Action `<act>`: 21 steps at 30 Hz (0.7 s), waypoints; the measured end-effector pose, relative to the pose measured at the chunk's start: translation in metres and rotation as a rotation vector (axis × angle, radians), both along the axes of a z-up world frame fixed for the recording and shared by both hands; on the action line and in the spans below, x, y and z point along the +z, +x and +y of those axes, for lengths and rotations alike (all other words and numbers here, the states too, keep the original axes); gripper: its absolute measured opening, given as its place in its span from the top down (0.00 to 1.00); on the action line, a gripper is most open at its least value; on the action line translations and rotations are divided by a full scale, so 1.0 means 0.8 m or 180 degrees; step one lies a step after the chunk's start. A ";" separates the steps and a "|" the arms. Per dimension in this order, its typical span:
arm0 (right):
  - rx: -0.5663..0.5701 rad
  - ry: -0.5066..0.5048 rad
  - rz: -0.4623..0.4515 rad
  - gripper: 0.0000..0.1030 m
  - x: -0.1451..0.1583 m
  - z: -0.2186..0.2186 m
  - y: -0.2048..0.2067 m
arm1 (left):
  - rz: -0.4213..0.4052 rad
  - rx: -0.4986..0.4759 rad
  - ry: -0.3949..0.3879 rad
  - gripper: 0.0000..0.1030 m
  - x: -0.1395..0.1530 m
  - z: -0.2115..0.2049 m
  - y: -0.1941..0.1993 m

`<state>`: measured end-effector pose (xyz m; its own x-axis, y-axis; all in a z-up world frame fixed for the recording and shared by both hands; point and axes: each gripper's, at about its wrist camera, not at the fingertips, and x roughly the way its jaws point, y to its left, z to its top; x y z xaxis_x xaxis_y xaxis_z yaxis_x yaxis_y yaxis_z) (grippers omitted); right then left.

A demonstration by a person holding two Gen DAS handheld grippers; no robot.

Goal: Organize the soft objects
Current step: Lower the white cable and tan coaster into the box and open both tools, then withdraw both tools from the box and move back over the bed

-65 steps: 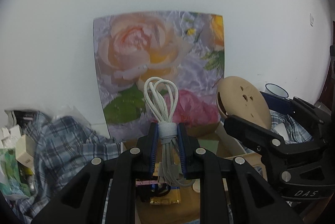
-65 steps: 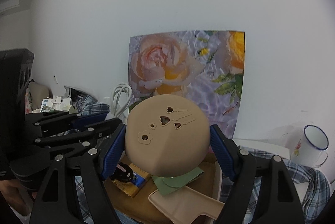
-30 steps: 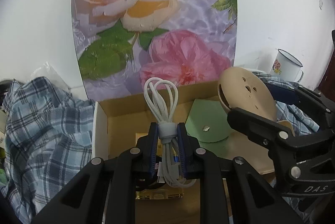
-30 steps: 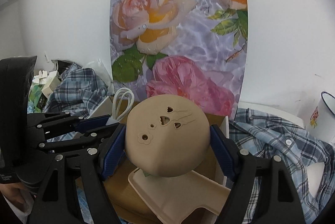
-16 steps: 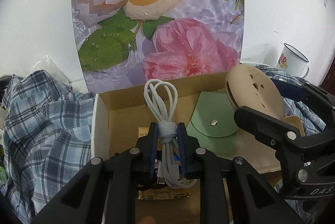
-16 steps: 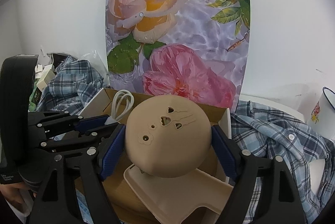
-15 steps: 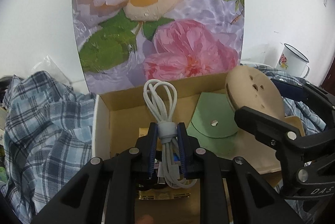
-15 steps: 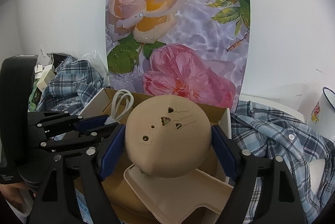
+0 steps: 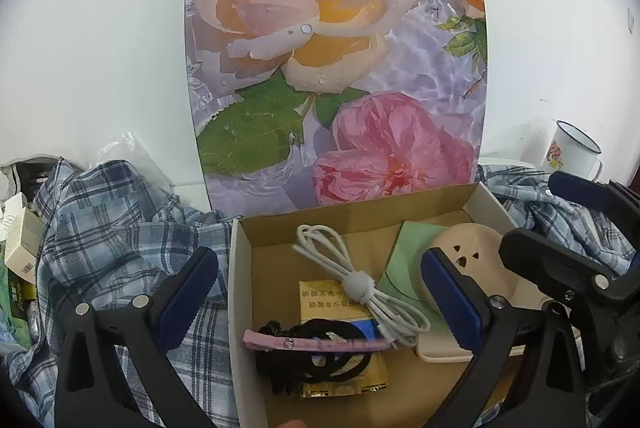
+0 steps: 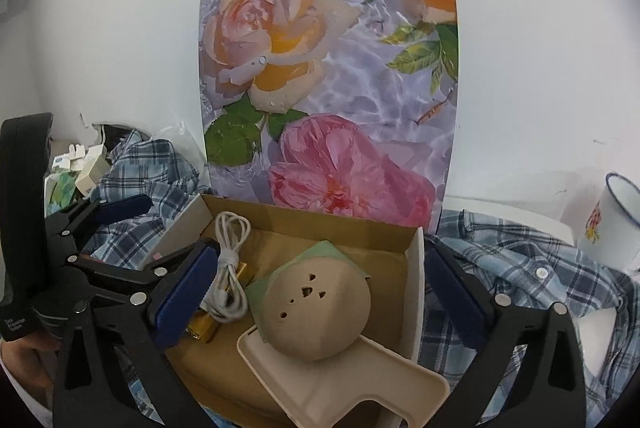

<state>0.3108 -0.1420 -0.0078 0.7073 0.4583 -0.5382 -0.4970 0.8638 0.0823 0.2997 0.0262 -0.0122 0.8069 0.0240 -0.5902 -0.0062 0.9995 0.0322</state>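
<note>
Left wrist view: one cardboard box (image 9: 239, 292) holds every item. One tan dome (image 10: 318, 306) rests on one beige tray (image 10: 360, 384), at the box's right side. One white cable bundle (image 9: 356, 286) lies diagonally, loop end toward the far-left corner, plug end toward the near right. Left gripper (image 9: 320, 292) and right gripper (image 10: 316, 296) are both opening, jaws wide apart, pads touching nothing.
</note>
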 end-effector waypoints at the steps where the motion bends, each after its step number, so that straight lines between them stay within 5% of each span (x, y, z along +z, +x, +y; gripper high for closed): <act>1: 0.0008 -0.0002 -0.0029 0.00 0.002 0.000 -0.001 | -0.0005 0.0000 -0.0008 0.00 0.004 0.000 0.000; 21: 0.0228 0.0351 -0.0561 0.00 0.097 -0.002 -0.066 | -0.0715 -0.0043 -0.0024 0.00 0.119 0.009 -0.083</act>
